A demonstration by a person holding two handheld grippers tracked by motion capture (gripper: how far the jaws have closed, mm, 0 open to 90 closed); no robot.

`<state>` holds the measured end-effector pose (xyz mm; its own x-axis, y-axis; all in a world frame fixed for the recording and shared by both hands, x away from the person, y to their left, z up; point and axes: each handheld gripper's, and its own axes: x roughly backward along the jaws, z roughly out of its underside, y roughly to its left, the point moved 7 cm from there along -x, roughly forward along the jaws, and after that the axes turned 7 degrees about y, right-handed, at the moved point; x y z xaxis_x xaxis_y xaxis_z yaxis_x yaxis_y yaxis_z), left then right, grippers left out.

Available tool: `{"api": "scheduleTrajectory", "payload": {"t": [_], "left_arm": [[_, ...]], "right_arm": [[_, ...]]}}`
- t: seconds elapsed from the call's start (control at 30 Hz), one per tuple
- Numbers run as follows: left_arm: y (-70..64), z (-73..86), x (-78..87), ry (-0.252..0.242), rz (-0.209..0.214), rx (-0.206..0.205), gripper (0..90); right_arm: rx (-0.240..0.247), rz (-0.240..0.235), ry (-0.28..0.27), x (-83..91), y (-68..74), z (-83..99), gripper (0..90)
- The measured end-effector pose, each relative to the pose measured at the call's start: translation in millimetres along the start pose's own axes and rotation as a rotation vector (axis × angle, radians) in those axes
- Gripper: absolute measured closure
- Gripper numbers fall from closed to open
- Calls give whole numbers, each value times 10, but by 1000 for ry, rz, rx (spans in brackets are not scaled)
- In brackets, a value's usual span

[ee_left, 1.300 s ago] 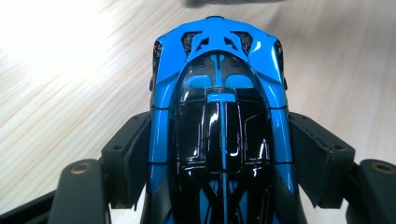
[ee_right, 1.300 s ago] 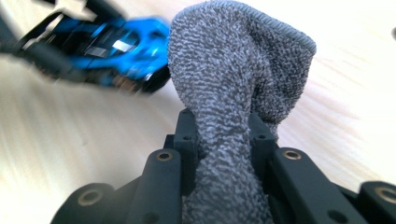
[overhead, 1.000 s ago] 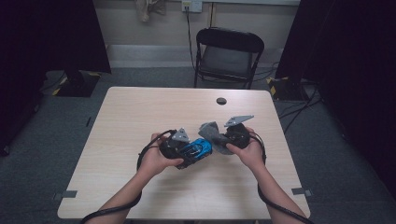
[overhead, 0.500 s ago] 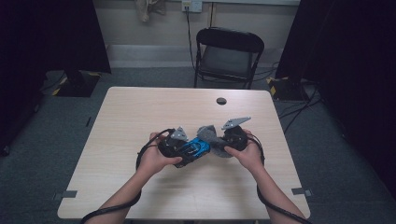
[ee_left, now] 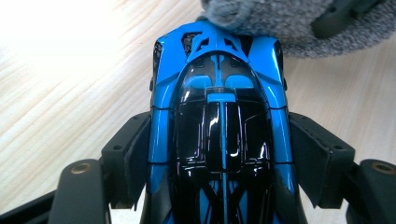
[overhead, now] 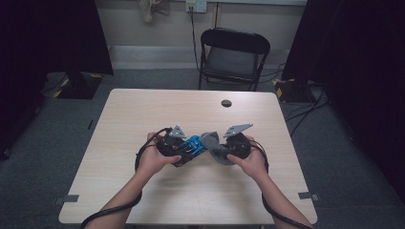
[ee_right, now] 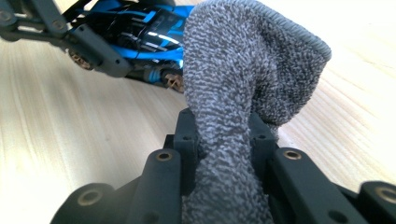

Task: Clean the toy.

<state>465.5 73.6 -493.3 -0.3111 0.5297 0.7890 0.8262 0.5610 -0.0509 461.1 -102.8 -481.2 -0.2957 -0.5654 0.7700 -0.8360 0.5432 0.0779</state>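
Left gripper view: left claw point(ee_left: 219, 163) pinching blue car point(ee_left: 219, 116); right claw point(ee_right: 223, 154) pinching cloth point(ee_right: 243, 70).

We are seeing a glossy blue-and-black toy car point(ee_left: 219, 135), a speckled grey cloth point(ee_right: 243, 93), and a pale wood-grain table point(overhead: 143, 114).

Blue-black toy car point(ee_left: 219, 140), grey cloth point(ee_right: 243, 93) touching it

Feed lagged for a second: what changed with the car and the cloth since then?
The right gripper has brought the grey cloth leftward against the end of the blue toy car; a second ago they were slightly apart. The left gripper stays clamped on the car, both hands barely shifted over the table.
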Motion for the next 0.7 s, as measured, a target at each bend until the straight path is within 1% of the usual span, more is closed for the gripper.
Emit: {"api": "scheduleTrajectory", "payload": {"t": [0.17, 0.2, 0.23, 0.27, 0.3, 0.33, 0.43, 0.47, 0.57, 0.6, 0.63, 0.67, 0.7], "left_arm": [[59, 9, 19, 3, -21, 2, 283], [103, 14, 37, 6, -37, 6, 283], [103, 14, 37, 6, -37, 6, 282], [126, 15, 47, 3, -40, 16, 283], [145, 12, 57, -3, -36, 25, 283], [182, 3, 81, -14, -44, 36, 283], [206, -19, 110, -20, -53, 34, 283], [211, -51, 142, -23, -54, 32, 282], [217, -95, 174, -25, -60, 23, 283], [205, -157, 203, -33, -58, 19, 283], [205, -157, 203, -33, -58, 19, 283], [177, -239, 233, -44, -57, 13, 283], [158, -284, 245, -50, -53, 6, 283]], "right_arm": [[7, -10, 3, -12, 40, 25, 721], [12, -14, 5, -16, 64, 49, 721], [12, -14, 5, -16, 64, 49, 721], [24, -25, 13, -26, 101, 84, 721], [24, -25, 13, -26, 101, 84, 721], [33, -35, 21, -37, 140, 120, 722], [42, -41, 30, -50, 172, 150, 722], [53, -41, 36, -62, 197, 170, 721], [59, -47, 34, -72, 220, 175, 721], [72, -45, 38, -90, 244, 174, 722], [72, -45, 38, -90, 244, 174, 722], [85, -53, 43, -120, 290, 163, 722], [96, -51, 44, -136, 313, 153, 722]]}}
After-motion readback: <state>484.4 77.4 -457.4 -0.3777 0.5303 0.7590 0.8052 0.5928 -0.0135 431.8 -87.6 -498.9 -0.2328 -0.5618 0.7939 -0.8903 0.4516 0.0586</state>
